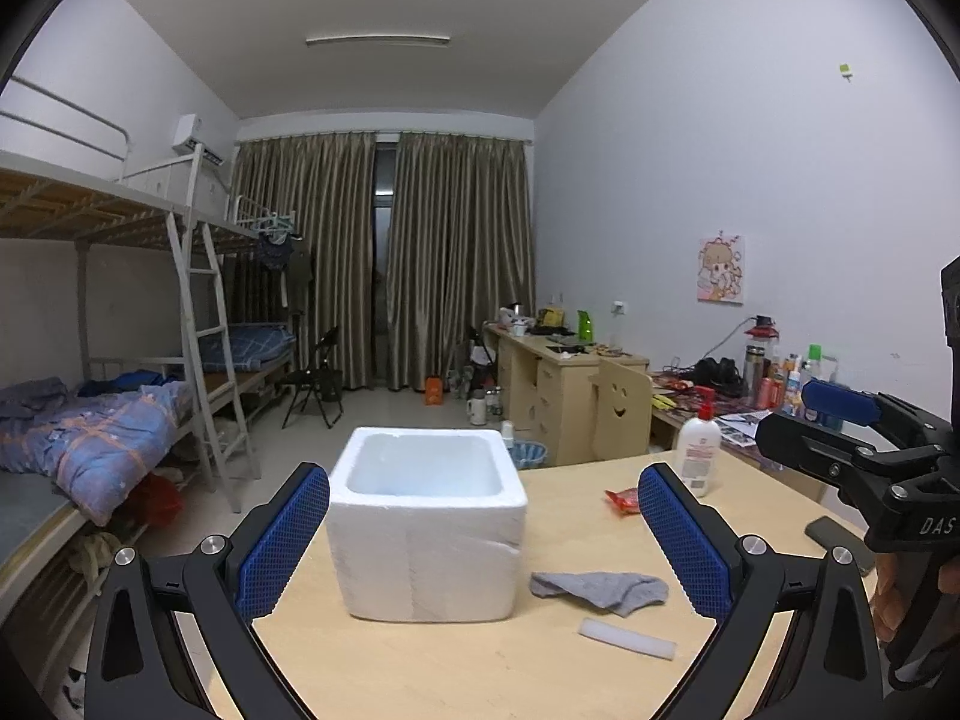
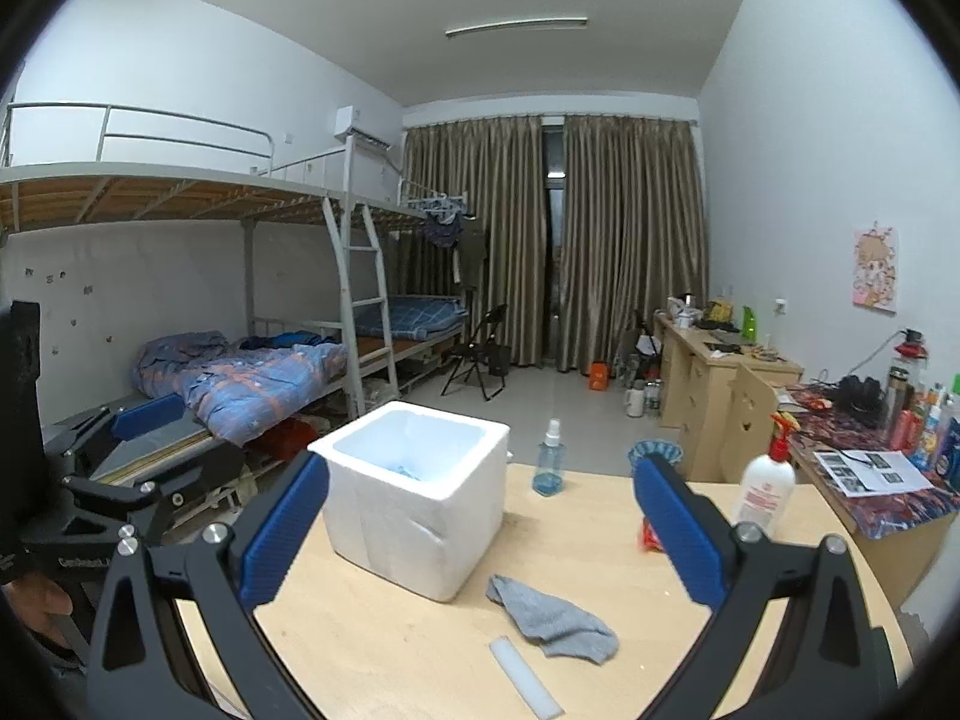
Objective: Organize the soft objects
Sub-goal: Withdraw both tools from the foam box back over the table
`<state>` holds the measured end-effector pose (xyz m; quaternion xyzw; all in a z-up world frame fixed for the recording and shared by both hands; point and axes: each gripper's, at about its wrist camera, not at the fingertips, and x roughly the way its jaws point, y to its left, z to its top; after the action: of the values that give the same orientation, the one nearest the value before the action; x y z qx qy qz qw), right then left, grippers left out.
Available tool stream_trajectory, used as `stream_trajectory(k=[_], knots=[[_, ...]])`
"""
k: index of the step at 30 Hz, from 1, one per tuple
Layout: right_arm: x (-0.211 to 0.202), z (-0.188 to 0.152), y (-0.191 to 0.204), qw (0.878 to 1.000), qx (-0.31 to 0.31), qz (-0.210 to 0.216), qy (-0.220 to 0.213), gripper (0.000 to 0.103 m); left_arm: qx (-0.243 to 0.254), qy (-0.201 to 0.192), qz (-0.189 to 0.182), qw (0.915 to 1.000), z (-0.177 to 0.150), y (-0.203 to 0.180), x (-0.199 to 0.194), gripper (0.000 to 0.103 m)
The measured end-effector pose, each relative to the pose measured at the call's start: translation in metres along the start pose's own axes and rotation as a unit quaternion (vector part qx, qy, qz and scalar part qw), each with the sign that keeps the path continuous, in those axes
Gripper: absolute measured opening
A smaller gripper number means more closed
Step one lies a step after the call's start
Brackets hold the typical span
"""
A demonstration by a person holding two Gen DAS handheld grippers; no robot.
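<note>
Both hand-held grippers spread, holding nothing.
Grey sock (image 2: pixel 555 621) lies lower centre on bench (image 2: pixel 384 660), beside foam box (image 2: pixel 414 516).

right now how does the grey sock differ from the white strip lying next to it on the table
The grey sock is crumpled and irregular, while the white strip is a straight, flat bar. The grey sock is dark, soft-looking fabric; the white strip is pale, smooth and looks stiff. The grey sock lies closer to the foam box than the white strip does. Both rest loose on the wooden table, untouched by either gripper.
</note>
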<state>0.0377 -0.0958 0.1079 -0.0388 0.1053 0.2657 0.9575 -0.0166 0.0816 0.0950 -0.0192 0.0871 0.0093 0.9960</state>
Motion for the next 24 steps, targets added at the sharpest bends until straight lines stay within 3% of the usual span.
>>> stream_trajectory(k=[10, 24], knots=[[-0.032, -0.039, -0.006, 1.0, 0.005, -0.025, -0.012, 0.103, -0.006, 0.002, -0.016, 0.9998, -0.025, -0.02, -0.012, 0.103], [-0.038, -0.092, -0.021, 0.997, 0.005, -0.07, 0.011, 0.103, -0.017, 0.017, -0.031, 0.9992, -0.078, -0.031, -0.002, 0.103]])
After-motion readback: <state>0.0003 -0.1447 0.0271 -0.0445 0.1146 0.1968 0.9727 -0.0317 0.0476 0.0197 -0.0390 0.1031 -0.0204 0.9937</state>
